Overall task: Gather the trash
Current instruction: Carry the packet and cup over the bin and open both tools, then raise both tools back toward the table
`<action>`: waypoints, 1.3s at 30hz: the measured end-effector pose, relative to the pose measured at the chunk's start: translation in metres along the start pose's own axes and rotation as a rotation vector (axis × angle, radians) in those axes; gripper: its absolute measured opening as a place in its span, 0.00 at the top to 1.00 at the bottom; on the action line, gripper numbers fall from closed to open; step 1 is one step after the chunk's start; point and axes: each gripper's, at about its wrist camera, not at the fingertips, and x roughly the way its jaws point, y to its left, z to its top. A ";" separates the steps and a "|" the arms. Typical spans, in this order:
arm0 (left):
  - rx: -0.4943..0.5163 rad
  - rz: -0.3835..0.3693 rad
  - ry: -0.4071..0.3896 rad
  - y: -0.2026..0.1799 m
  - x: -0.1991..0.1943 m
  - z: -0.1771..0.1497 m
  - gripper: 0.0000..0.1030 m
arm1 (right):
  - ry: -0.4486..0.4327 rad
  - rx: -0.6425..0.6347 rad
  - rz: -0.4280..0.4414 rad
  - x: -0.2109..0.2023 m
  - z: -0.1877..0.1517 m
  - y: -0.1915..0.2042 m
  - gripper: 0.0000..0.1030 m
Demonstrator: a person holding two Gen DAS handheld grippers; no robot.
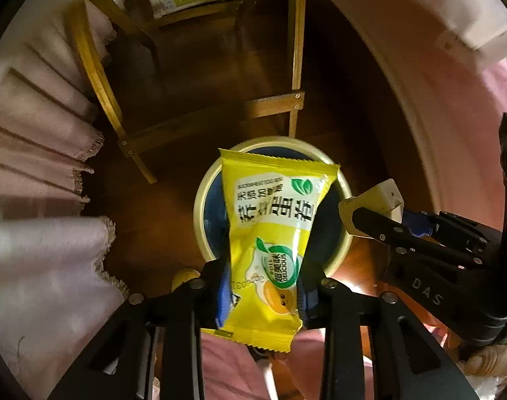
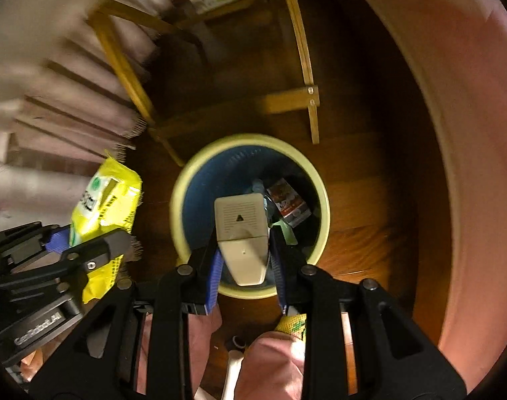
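Holding both grippers over the bin (image 2: pixel 250 143), we pinch a wrapper (image 1: pixel 273 233) left (image 1: pixel 263 286) and a beige box (image 2: pixel 242 233) right (image 2: pixel 245 266). Releasing off-centre toward 9 o'clock risks missing the rim.

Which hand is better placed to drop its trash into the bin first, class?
Probably the right. The right gripper holds its beige box directly over the bin. In that view, the left gripper and its yellow wrapper sit beside the rim.
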 end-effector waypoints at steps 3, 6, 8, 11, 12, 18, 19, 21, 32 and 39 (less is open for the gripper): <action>0.007 -0.002 0.019 0.003 0.021 -0.001 0.47 | 0.020 0.008 -0.013 0.023 -0.001 -0.007 0.75; 0.015 0.012 0.019 0.006 0.031 -0.001 0.17 | 0.018 0.000 -0.021 0.037 -0.002 -0.009 0.58; 0.013 0.026 0.009 0.009 0.030 0.002 0.16 | 0.007 -0.004 -0.020 0.039 -0.002 -0.011 0.55; 0.000 0.042 -0.009 0.028 0.025 0.005 0.15 | -0.007 0.005 -0.023 0.029 0.000 -0.008 0.55; -0.005 0.042 -0.014 0.038 0.021 0.005 0.15 | -0.010 0.007 -0.020 0.024 0.001 -0.007 0.55; -0.024 0.051 -0.066 0.048 -0.033 0.009 0.15 | -0.040 -0.002 -0.022 -0.027 0.007 0.014 0.54; -0.023 0.053 -0.078 0.048 -0.048 0.009 0.15 | -0.044 -0.002 -0.021 -0.039 0.008 0.017 0.54; -0.015 0.063 -0.112 0.047 -0.079 0.011 0.15 | -0.052 0.003 -0.016 -0.064 0.009 0.025 0.54; 0.001 0.086 -0.241 0.035 -0.275 0.025 0.14 | -0.118 -0.057 0.021 -0.231 0.013 0.077 0.51; 0.031 0.119 -0.355 0.030 -0.390 0.036 0.14 | -0.228 -0.146 0.046 -0.339 0.029 0.110 0.50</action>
